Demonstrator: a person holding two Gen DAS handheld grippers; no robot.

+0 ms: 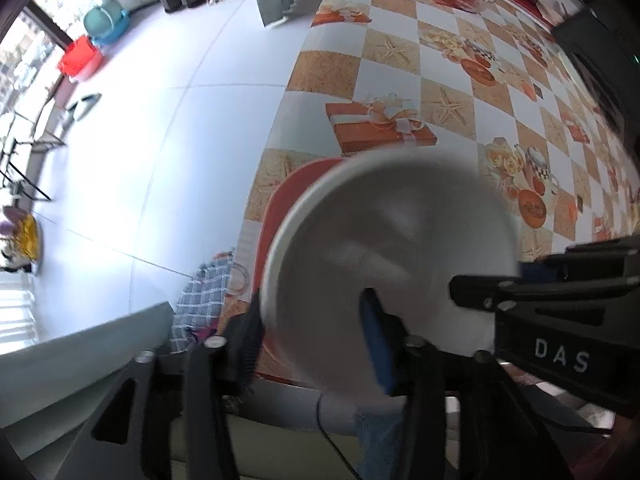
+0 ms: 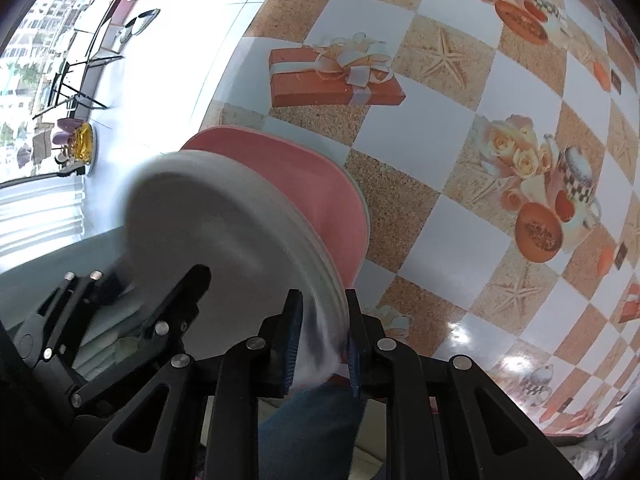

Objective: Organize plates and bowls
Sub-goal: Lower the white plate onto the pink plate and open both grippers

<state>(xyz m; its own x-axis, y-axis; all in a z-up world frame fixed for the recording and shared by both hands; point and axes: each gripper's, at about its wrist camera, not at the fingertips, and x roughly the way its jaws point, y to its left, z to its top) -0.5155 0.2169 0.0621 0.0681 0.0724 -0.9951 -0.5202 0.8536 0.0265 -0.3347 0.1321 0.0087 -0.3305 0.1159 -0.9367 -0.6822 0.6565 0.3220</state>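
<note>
Checkered counter (image 2: 460, 92) carries a pink plate (image 2: 320, 184) at its near left edge. Right gripper (image 2: 320, 344) fingers pinch a white bowl's (image 2: 224, 232) rim; left gripper (image 1: 316, 320) fingers stand spread astride the opposite rim. Stacking appears nearly done; release remains.

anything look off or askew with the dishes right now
Yes. The white bowl is tipped steeply on its side, held by its rim in the right tongs at the table's edge, over the pink plate. The left tongs straddle its rim, open. Nothing looks spilled or broken.
</note>
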